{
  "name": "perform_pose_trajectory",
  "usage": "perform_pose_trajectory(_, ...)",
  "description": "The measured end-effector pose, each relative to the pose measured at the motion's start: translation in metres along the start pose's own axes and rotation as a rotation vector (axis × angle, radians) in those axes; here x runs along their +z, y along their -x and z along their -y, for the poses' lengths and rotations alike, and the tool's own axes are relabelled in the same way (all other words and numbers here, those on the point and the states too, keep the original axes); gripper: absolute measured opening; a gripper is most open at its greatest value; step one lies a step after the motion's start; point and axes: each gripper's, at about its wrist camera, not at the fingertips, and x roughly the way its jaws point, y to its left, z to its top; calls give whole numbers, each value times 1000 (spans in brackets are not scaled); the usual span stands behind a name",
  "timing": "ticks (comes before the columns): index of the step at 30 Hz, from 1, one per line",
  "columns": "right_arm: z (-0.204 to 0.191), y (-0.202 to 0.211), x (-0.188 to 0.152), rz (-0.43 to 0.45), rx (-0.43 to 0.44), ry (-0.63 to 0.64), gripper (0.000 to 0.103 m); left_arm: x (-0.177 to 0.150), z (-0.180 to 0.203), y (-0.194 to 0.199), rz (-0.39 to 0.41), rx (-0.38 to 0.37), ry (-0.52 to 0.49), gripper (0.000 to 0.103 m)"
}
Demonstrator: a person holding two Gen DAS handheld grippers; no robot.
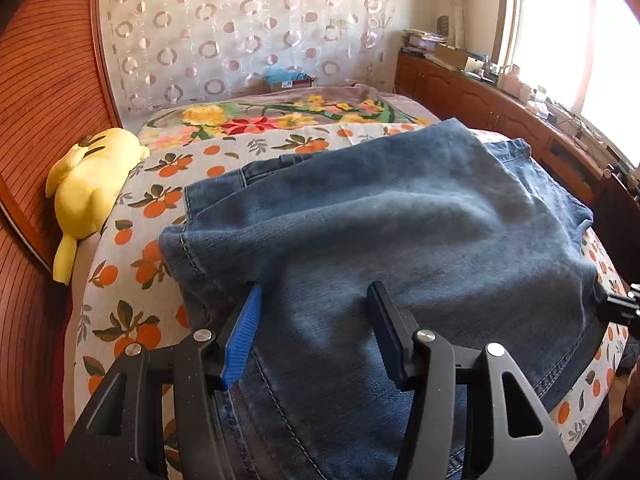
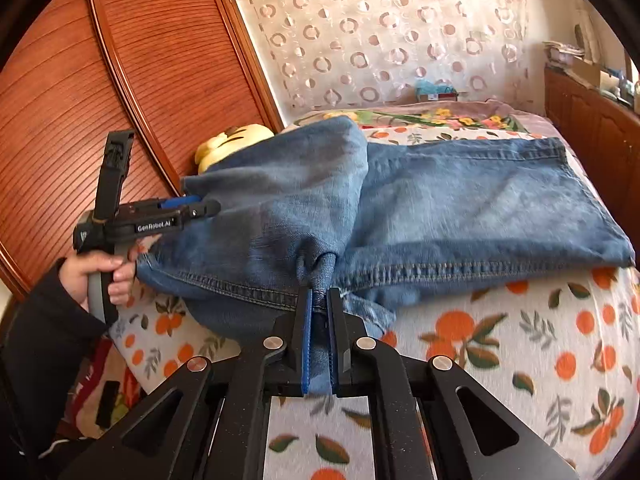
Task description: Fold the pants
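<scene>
Blue denim pants (image 1: 400, 232) lie partly folded on the bed, one layer lapped over another. My left gripper (image 1: 314, 300) is open, its jaws spread wide over the denim near a stitched seam, gripping nothing. In the right wrist view the pants (image 2: 460, 208) stretch to the right, with a raised fold at the left. My right gripper (image 2: 319, 300) is shut on a pinch of the pants' hem edge near the bed's front. The left gripper (image 2: 192, 206) shows there at the left edge of the raised fold, held by a hand.
The bed has an orange-print cover (image 2: 500, 360) and a floral blanket (image 1: 280, 116) further back. A yellow plush toy (image 1: 88, 176) lies against the wooden wardrobe (image 1: 44, 80) on the left. A wooden cabinet (image 1: 500, 108) with clutter runs under the window on the right.
</scene>
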Motion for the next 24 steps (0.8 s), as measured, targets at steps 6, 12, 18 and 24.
perform_pose_trajectory(6, 9, -3, 3, 9, 20, -28, 6, 16, 12, 29, 71, -32, -22, 55)
perform_pose_trajectory(12, 6, -9, 0, 10, 11, -25, 6, 57, 47, 38, 121, -125, -91, 68)
perform_pose_trajectory(18, 6, -10, 1, 14, 13, -13, 6, 98, 93, -19, 26, -171, -173, 72)
perform_pose_trajectory(24, 10, -18, 3, -1, 26, 1, 6, 120, 113, -71, -51, -156, -211, 72)
